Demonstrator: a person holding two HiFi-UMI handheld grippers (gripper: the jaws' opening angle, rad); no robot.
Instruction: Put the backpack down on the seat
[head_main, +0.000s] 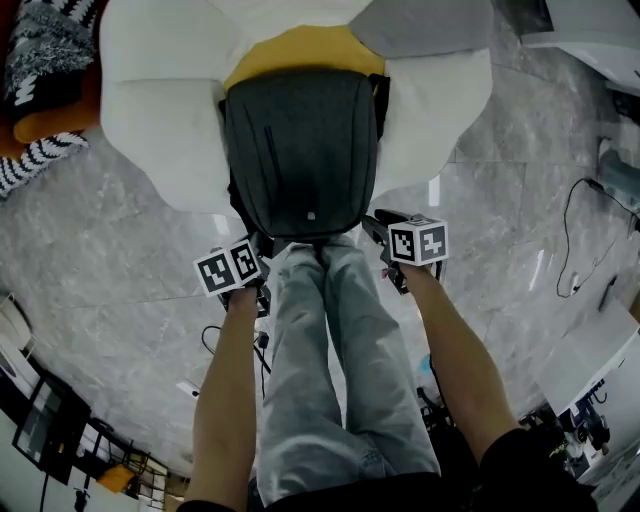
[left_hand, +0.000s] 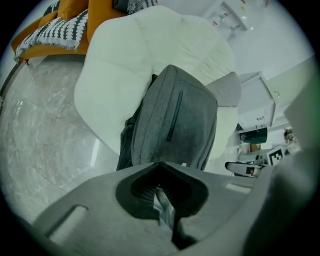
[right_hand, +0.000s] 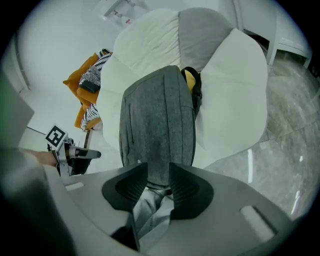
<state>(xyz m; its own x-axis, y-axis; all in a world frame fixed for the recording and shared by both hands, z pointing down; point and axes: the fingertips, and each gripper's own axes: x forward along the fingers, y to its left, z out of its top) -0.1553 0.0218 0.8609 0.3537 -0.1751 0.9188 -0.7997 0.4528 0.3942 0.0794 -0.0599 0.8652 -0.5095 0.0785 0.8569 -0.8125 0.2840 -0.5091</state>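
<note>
Looks pretty much done to me — backpack (head_main: 300, 150) lies on the seat (head_main: 150, 120) at top centre, your left gripper (head_main: 258, 285) pinched closed on nothing, right gripper (head_main: 385, 240) half-open, empty.

Head cam: high, faces steeply down; backpack (head_main: 300, 150) mid-frame, mid-range.
L gripper cam: low, close, looks along L tongs (left_hand: 161, 197) toward backpack.
R gripper cam: ditto, along R tongs (right_hand: 157, 187).
All 3 share: backpack, white seat (head_main: 150, 130).
</note>
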